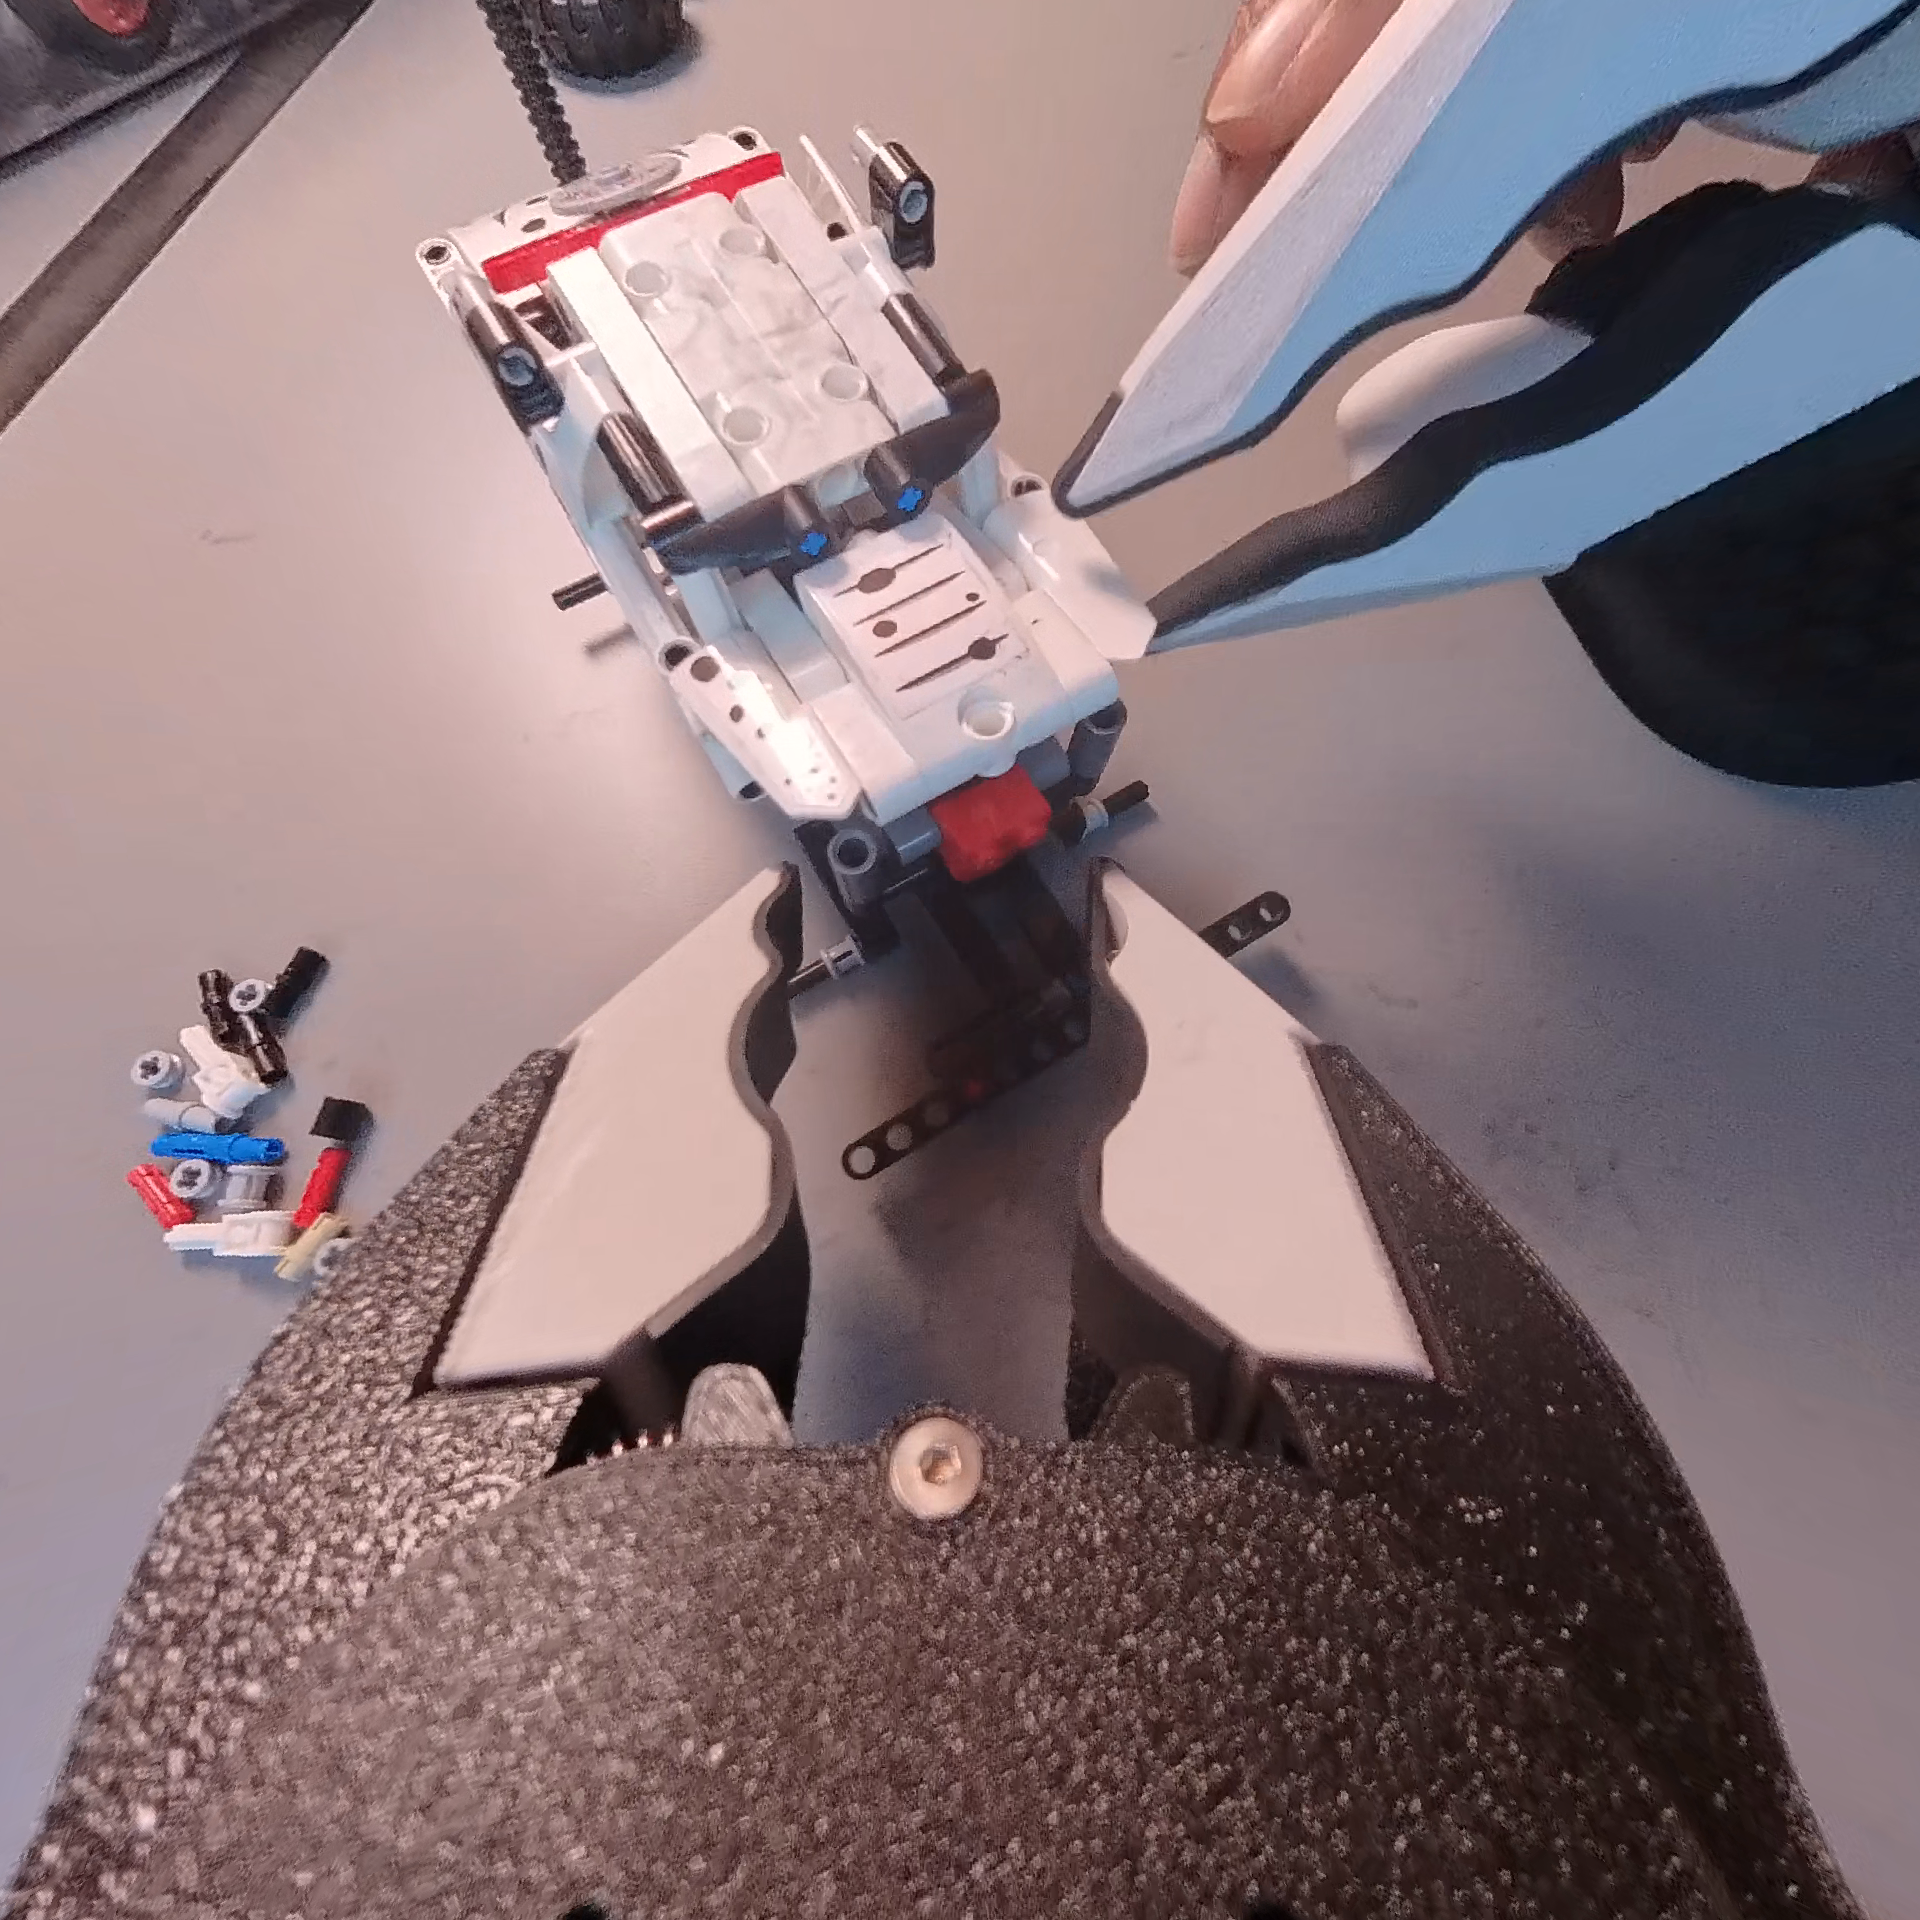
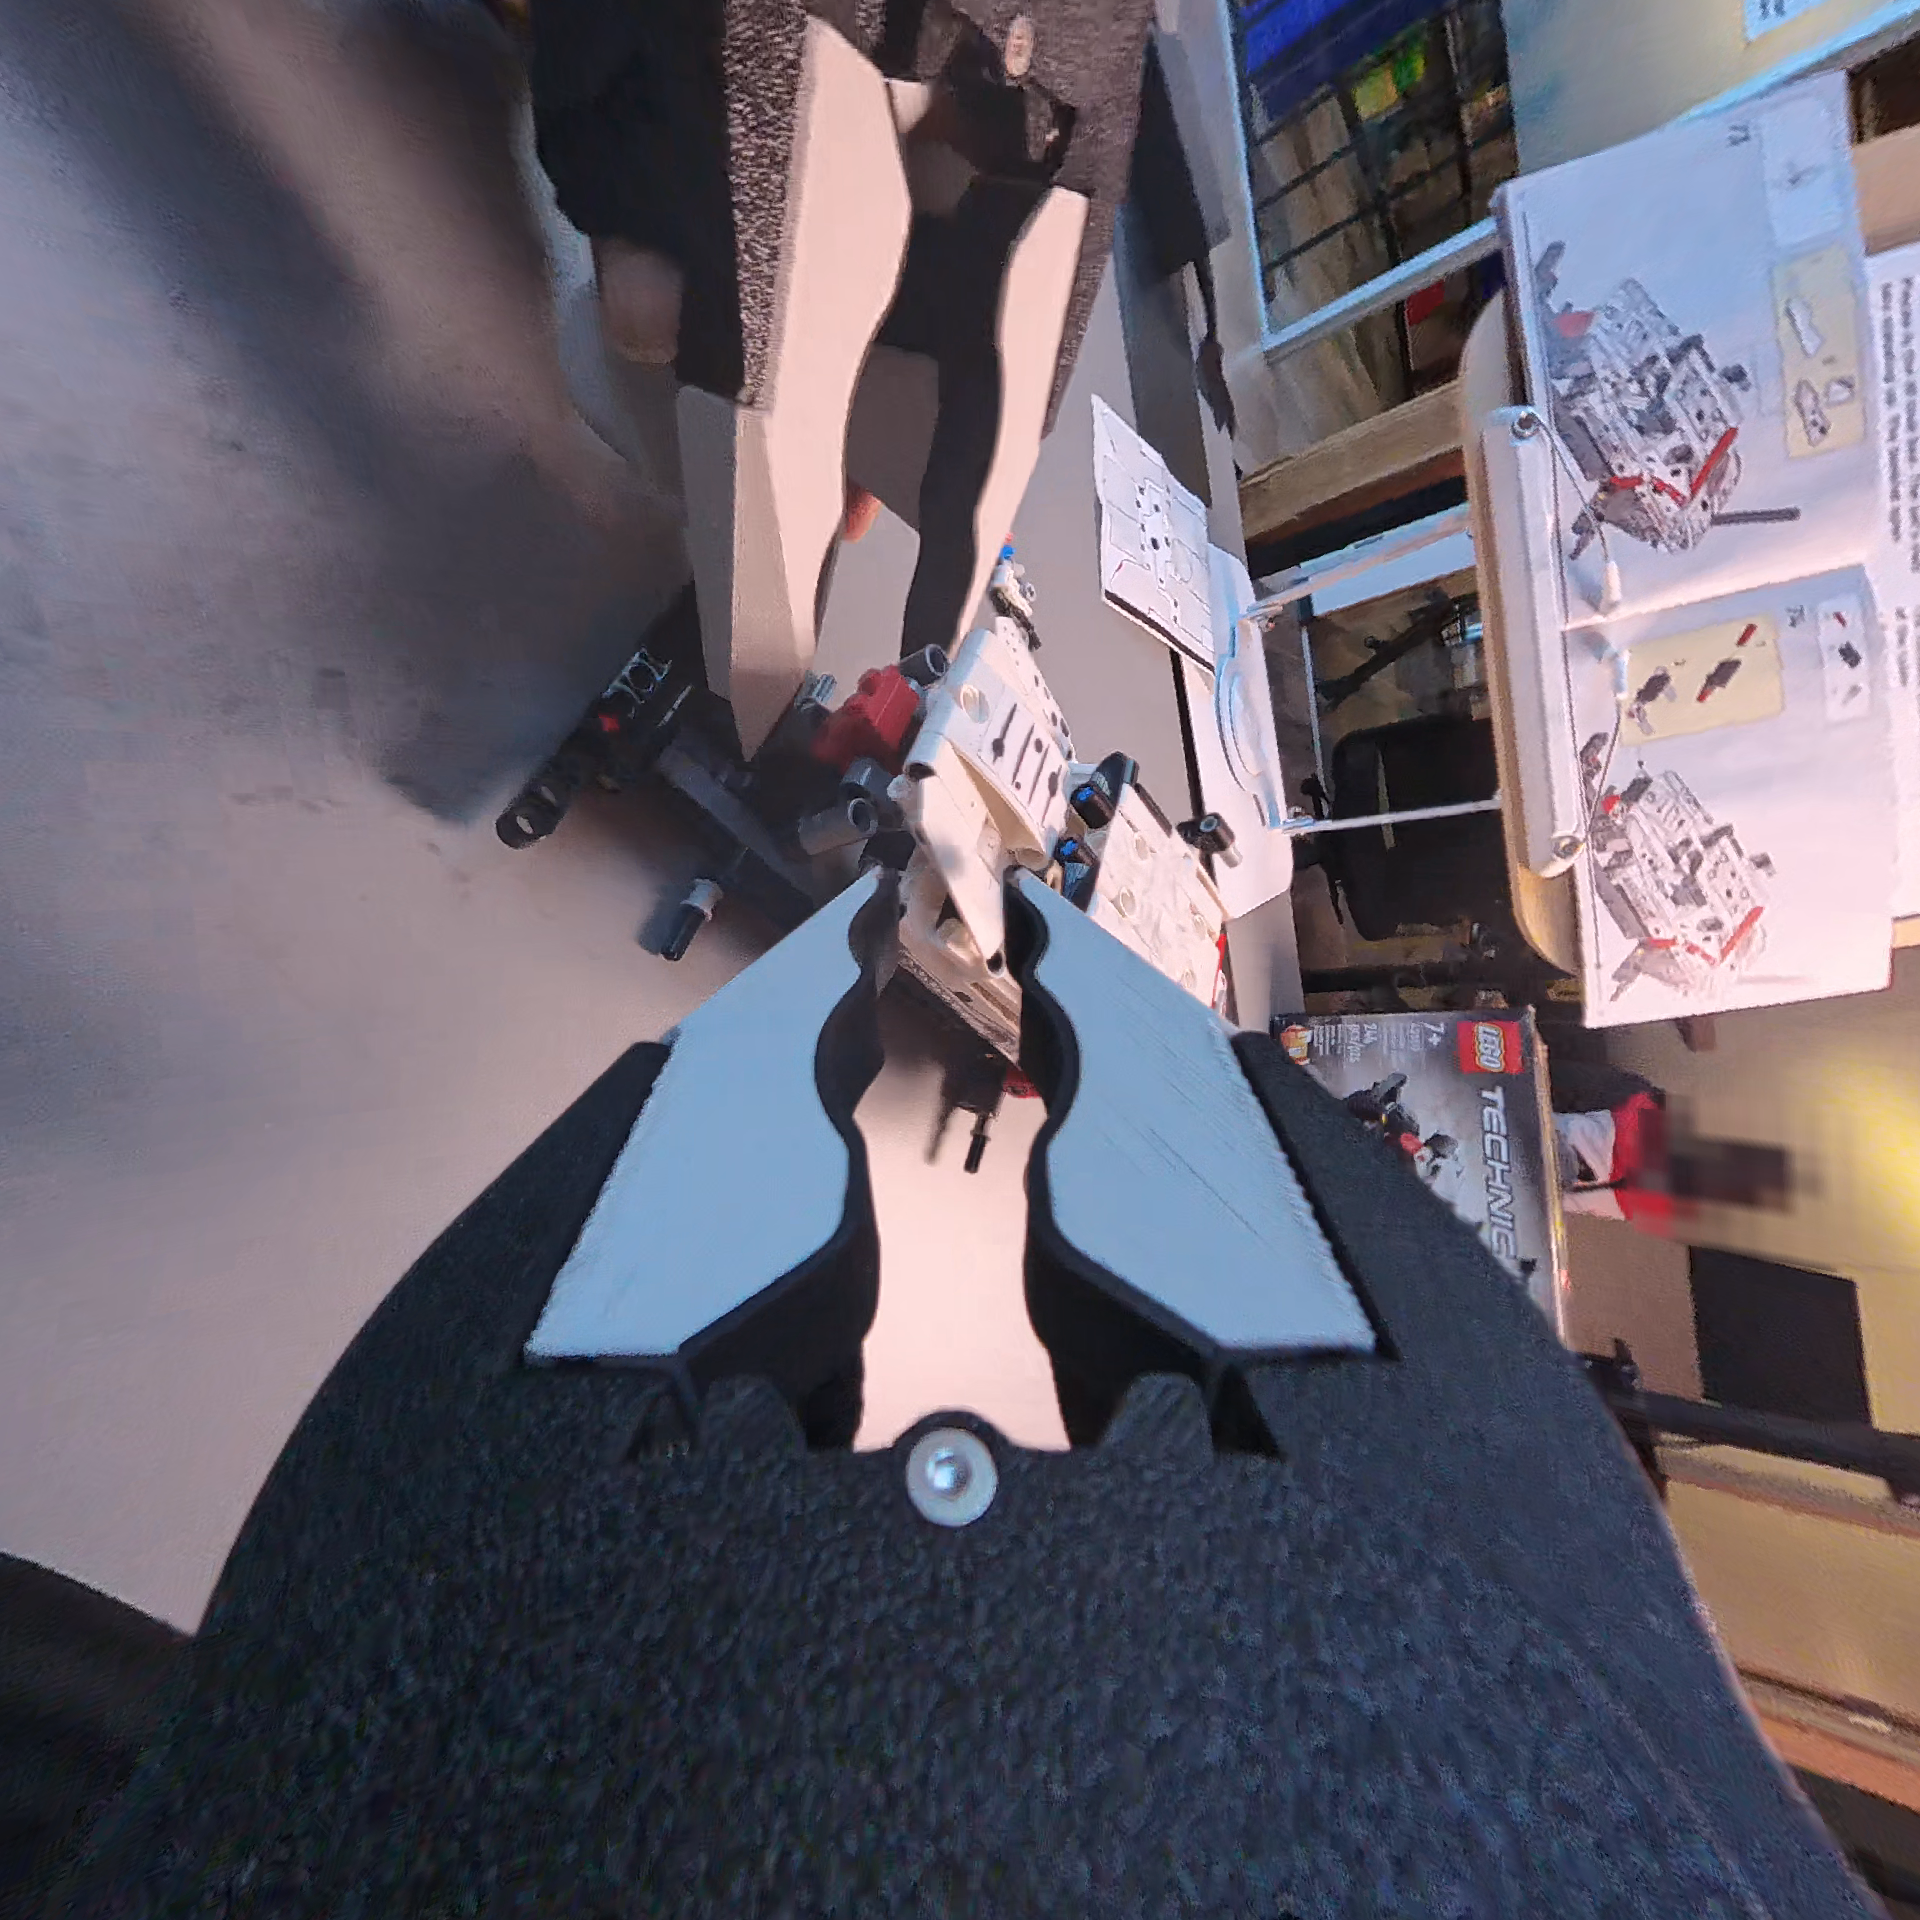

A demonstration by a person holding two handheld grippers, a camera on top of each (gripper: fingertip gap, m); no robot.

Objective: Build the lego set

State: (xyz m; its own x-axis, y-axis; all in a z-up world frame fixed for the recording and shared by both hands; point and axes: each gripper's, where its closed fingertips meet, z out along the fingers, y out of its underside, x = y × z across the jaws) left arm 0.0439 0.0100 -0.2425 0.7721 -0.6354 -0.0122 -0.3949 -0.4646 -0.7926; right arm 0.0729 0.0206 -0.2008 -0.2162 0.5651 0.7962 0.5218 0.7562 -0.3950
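The white lego vehicle model [image 1: 790, 499] with red and black parts lies on the grey table [image 1: 260, 623]. My left gripper [image 1: 948, 881] straddles the model's black front frame [image 1: 997, 935] below a red piece [image 1: 987, 826], and its fingers press both sides of the frame. My right gripper [image 1: 1112, 569] comes in from the upper right and is shut on the model's white side panel [image 1: 1101, 592]. In the right wrist view my right gripper [image 2: 948, 883] pinches that white panel [image 2: 956, 914], and the left gripper [image 2: 847, 686] reaches down onto the model's front.
A pile of small loose pins and connectors [image 1: 234, 1122] lies at the left. A tyre [image 1: 613, 31] and a black chain [image 1: 530, 94] are at the far edge. An open instruction booklet [image 2: 1714, 520], the set's box [image 2: 1434, 1132] and a sticker sheet [image 2: 1153, 530] stand beyond the model. Some 6 cm of space lies between my two pairs of fingers.
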